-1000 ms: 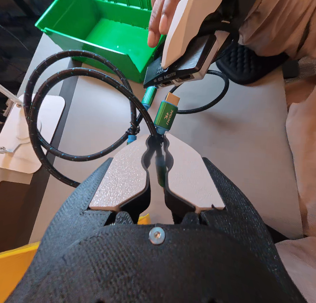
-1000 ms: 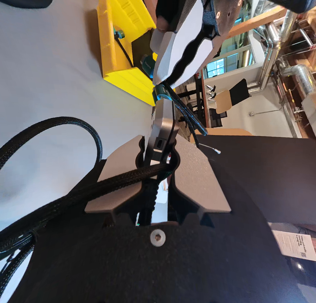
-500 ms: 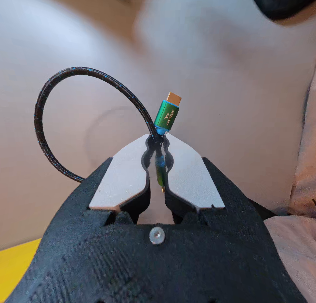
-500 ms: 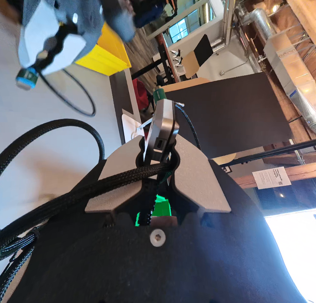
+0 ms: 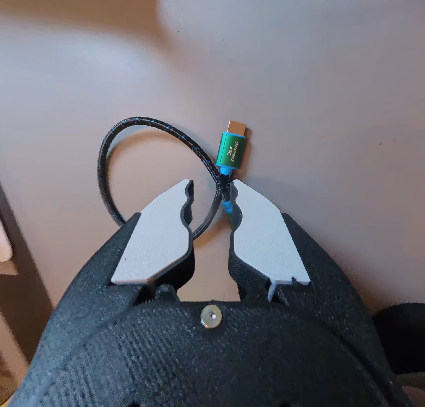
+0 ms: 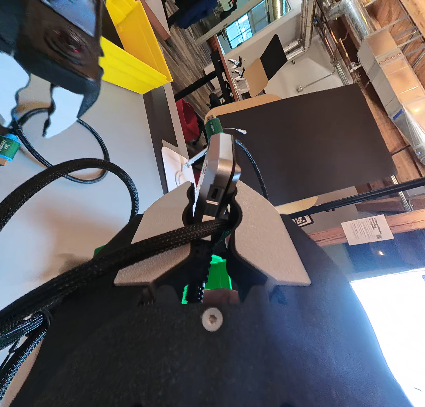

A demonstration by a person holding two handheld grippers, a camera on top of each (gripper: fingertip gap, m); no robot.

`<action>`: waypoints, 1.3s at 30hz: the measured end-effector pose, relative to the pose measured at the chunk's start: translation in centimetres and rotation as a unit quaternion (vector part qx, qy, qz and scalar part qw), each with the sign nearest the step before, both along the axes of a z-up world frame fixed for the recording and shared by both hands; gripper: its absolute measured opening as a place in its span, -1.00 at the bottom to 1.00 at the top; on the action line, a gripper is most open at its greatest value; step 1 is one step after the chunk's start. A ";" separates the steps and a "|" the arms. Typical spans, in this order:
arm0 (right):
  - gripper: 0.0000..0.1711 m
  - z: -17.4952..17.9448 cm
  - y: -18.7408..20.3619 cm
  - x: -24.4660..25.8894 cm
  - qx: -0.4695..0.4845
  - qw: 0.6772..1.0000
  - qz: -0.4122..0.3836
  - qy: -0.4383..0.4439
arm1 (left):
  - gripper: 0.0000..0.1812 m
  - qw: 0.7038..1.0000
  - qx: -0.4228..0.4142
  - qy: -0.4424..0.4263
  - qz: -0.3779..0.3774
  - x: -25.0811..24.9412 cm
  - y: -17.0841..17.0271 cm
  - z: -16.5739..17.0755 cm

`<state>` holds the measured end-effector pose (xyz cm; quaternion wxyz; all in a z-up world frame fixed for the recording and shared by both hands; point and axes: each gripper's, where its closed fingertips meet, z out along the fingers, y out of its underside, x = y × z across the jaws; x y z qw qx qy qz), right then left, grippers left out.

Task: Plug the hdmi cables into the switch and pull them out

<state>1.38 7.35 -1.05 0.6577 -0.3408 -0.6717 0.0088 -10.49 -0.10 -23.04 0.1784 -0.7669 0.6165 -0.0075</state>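
On the desk: I am seeing the pale desk (image 5: 322, 97) carrying a short braided HDMI cable (image 5: 119, 147), which is curling in one loop and lying free.
Left gripper: I am holding the left gripper (image 5: 211, 184) with its fingers spread apart, gripping nothing; the cable is passing between them and lying against the inner edge of one finger (image 5: 257, 235).
Cable plugs: I am counting two green plugs on this cable, one green plug (image 5: 231, 153) lying beyond the fingertips with its gold tip pointing away, the other partly hidden between the fingers.
Right gripper: I am keeping the right gripper (image 6: 212, 186) with its fingers clamped on the grey switch (image 6: 216, 173), which is standing edge-on above the desk.
Switch connections: I am seeing one green-shelled plug (image 6: 212, 126) seated at the switch's far end, and a thick black braided cord (image 6: 103, 253) running back across my fingers.
Containers: I am counting one yellow bin (image 6: 133, 58) at the desk's far edge, its contents not showing, and a green bin (image 6: 217, 274) glimpsed only through the gap behind my fingers.
Other gripper in right view: I am seeing the left gripper at the upper left, blurred, hovering over the cable loop.
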 end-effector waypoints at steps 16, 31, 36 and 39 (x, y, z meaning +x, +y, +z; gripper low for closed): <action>-0.68 1.7 0.9 1.7 -0.010 0.999 -0.008 0.040 | -0.77 0.990 0.068 0.108 -0.065 0.8 0.2 -1.4; -0.68 -0.7 -0.4 -0.1 -0.029 0.999 0.028 -0.012 | -0.83 0.963 -0.006 -0.268 -0.028 1.3 -1.6 8.0; -0.69 -2.7 -3.1 -2.4 -0.010 0.996 0.064 -0.068 | -0.83 0.928 -0.023 -0.373 -0.003 0.0 -3.1 13.5; -0.69 -4.3 -4.8 -4.5 0.030 0.991 0.075 -0.104 | -0.83 0.926 -0.038 -0.373 0.035 -0.9 -3.1 13.8</action>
